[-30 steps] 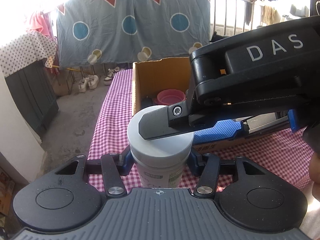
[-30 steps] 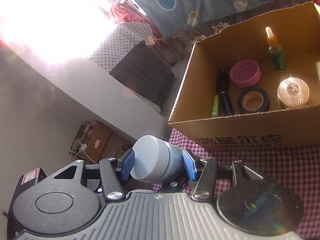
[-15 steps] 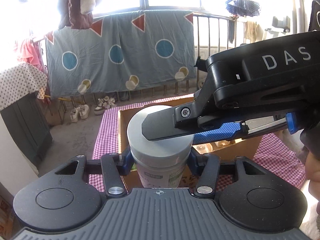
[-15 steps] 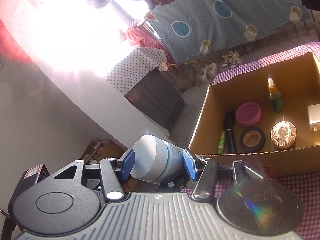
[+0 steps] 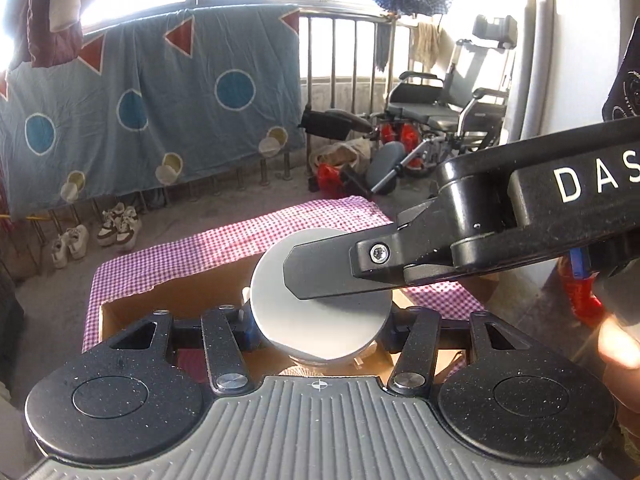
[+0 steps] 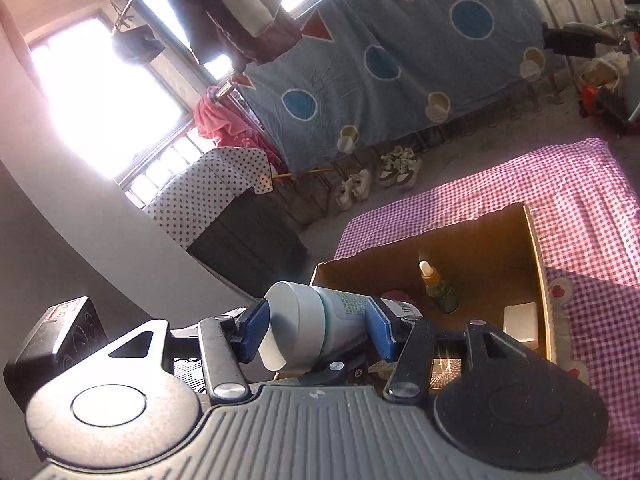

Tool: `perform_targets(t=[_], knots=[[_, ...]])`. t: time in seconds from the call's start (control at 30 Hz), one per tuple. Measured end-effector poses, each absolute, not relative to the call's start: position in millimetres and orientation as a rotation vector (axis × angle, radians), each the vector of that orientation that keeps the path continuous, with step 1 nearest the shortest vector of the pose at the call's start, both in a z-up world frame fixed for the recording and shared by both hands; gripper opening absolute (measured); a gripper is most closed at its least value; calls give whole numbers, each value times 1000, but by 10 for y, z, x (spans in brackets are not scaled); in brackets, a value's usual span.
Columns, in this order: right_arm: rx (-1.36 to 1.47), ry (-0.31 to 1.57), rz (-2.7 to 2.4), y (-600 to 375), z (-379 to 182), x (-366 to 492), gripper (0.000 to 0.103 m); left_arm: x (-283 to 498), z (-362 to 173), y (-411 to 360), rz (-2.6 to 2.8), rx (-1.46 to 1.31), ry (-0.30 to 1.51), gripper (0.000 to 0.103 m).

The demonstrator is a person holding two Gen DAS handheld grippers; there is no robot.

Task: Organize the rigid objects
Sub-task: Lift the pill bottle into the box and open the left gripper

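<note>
Both grippers are on the same white jar [image 5: 320, 300], carried above the cardboard box [image 6: 480, 240] on the checked tablecloth [image 6: 580, 184]. The left gripper [image 5: 320, 328] is clamped round the body, the right gripper [image 6: 316, 328] squeezes it top to bottom, I guess to steady it for the drop. The jar hides most of the box; I only make out a dropper bottle [image 6: 438, 292]
</note>
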State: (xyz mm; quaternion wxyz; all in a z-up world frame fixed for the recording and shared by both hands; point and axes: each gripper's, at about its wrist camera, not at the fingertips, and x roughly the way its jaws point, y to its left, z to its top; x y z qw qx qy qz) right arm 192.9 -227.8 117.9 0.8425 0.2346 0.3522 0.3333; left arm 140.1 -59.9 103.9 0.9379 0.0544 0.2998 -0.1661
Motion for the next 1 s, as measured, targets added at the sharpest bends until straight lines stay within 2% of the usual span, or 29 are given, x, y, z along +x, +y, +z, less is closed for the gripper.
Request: perform_targets(t=[0.47, 1.0], knots=[[514, 925, 648, -2299, 355, 3133, 58, 2344, 461, -678, -291, 105, 853, 53], [443, 983, 660, -2184, 136, 3451, 57, 2519, 317, -682, -273, 136, 954, 54]])
